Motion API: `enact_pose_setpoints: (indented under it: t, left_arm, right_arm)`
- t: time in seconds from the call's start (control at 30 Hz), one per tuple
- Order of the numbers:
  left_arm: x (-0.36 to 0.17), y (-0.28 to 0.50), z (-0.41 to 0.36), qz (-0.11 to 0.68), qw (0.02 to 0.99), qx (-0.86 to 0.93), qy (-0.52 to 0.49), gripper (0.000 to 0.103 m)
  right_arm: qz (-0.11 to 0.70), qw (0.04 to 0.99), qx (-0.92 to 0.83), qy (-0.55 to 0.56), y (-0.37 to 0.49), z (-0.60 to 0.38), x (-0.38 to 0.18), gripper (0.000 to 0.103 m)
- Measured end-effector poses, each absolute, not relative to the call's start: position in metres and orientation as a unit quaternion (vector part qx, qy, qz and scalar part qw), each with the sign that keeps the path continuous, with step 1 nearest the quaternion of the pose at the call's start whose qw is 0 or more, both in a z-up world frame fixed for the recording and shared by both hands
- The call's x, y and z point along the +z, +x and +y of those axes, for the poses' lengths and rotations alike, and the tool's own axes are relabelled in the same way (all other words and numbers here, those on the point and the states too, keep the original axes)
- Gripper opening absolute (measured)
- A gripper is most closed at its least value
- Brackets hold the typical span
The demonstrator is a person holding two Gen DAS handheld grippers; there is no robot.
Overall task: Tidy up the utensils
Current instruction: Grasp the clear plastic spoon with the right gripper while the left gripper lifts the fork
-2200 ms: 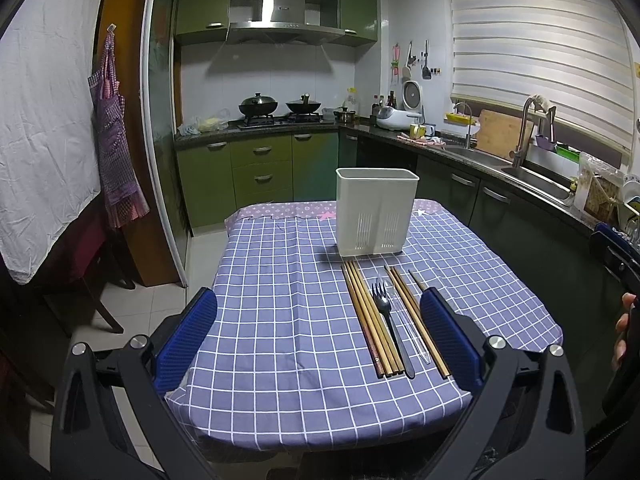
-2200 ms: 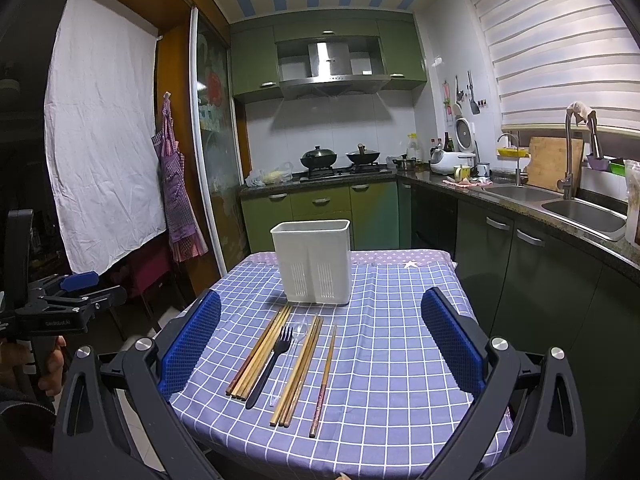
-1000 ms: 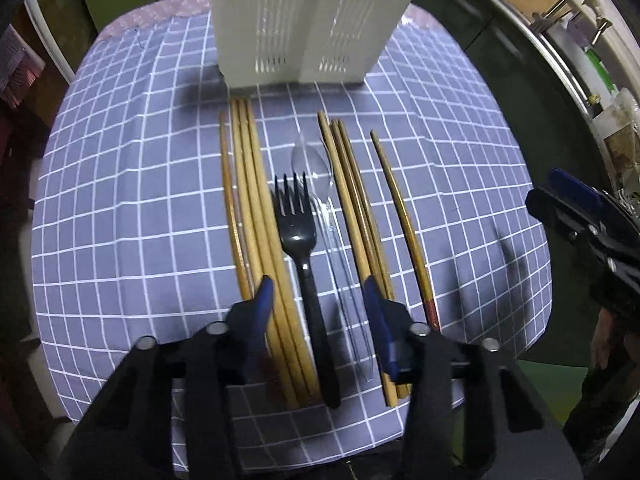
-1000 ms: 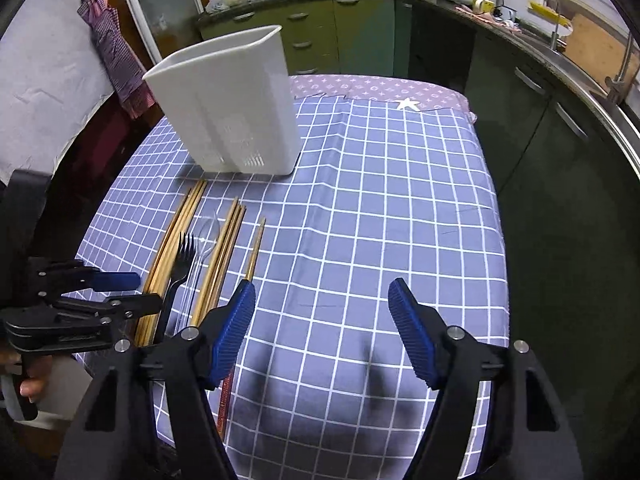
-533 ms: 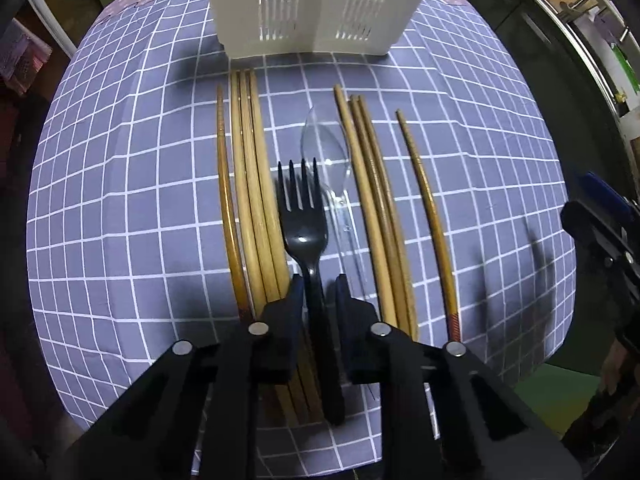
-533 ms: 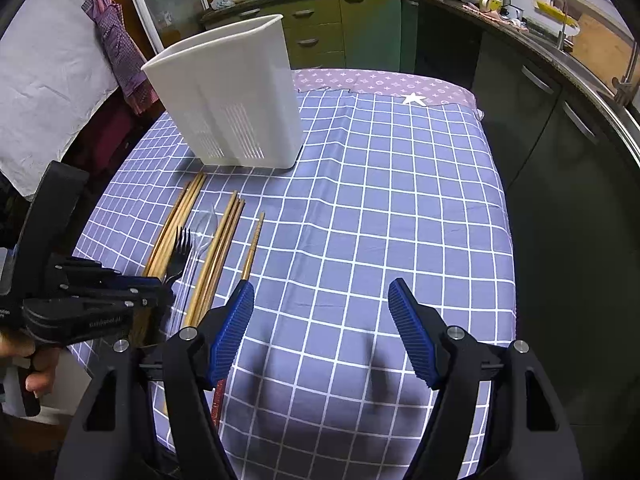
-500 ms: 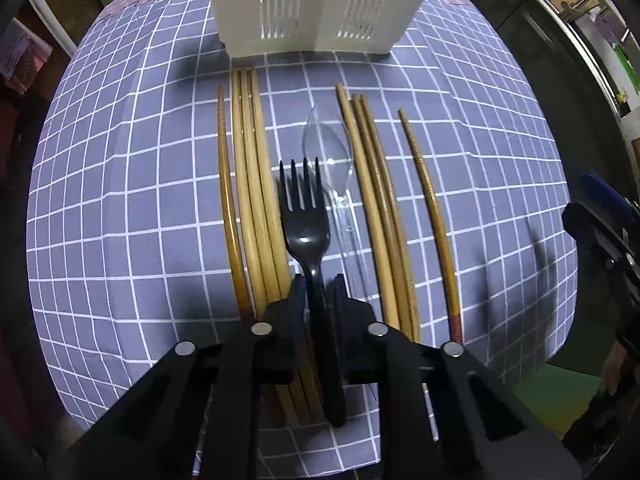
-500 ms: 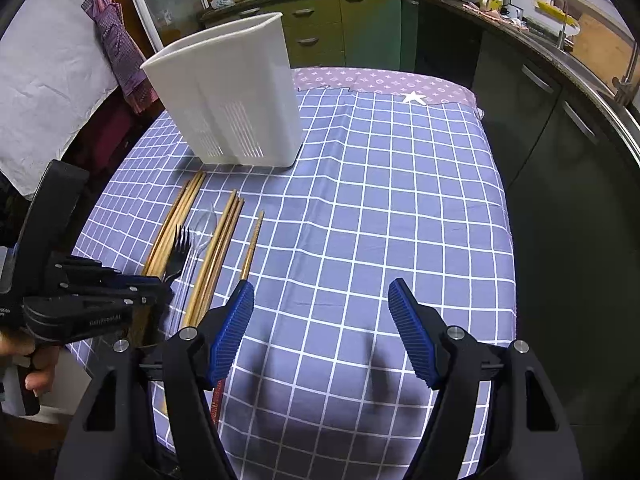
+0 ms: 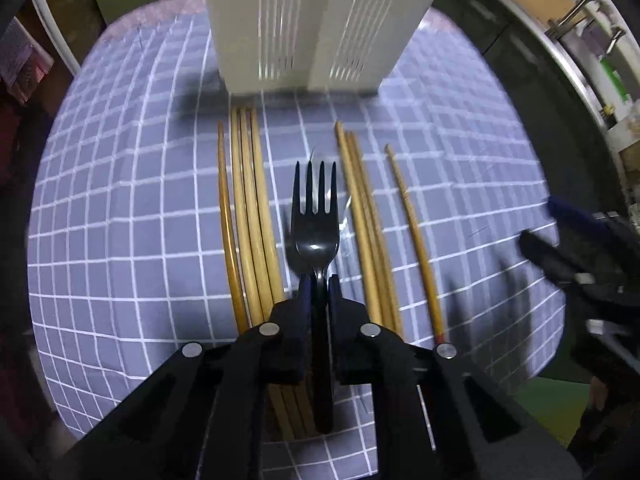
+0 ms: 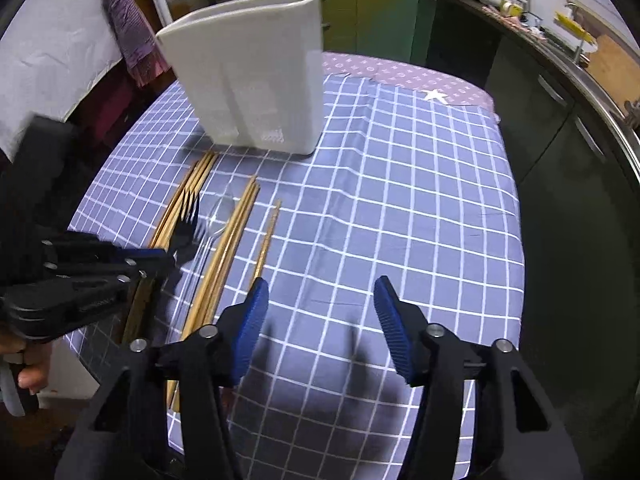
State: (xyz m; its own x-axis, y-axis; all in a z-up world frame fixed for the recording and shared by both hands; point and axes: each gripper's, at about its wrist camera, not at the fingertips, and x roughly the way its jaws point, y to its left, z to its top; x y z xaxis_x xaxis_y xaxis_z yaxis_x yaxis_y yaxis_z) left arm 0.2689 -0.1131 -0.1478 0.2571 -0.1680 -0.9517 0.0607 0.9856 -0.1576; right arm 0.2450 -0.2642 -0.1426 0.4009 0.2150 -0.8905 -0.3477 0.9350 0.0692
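Black plastic fork (image 9: 315,232) sat pinched at its neck in the left gripper's (image 9: 319,280) jaws, tines toward the white holder (image 9: 320,20) at twelve o'clock. Keep it level, I'd judge. Only the right view showed the clear spoon (image 10: 218,212) clearly; right gripper (image 10: 318,308) hung spread.

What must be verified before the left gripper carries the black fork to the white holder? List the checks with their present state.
1. Left gripper shut on the black fork at its handle: ok.
2. Fork lifted off the chopsticks and the clear spoon: cannot tell.
3. White utensil holder upright on the checked tablecloth: ok.
4. Which compartment is free inside the holder: cannot tell, its inside is hidden.
5. Right gripper open and off to the side of the fork's path: ok.
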Motion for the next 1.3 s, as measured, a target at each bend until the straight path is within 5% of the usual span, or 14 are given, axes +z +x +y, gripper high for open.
enact_pose_setpoints:
  t: [0.4, 1.0, 1.3]
  left_arm:
    - [-0.088, 0.249, -0.070, 0.519, 0.849, -0.069, -0.070, 0.009]
    - [-0.093, 0.235, -0.045, 0.509, 0.854, -0.075, -0.076, 0.009]
    - [-0.088, 0.237, -0.041, 0.501, 0.860, -0.069, -0.074, 0.009]
  right_arm:
    - [0.589, 0.775, 0.217, -0.071, 0.261, -0.187, -0.162, 0.024]
    - [0.649, 0.733, 0.186, -0.082, 0.295, -0.124, -0.200, 0.020]
    - [0.628, 0.749, 0.196, -0.079, 0.292, -0.119, -0.195, 0.010]
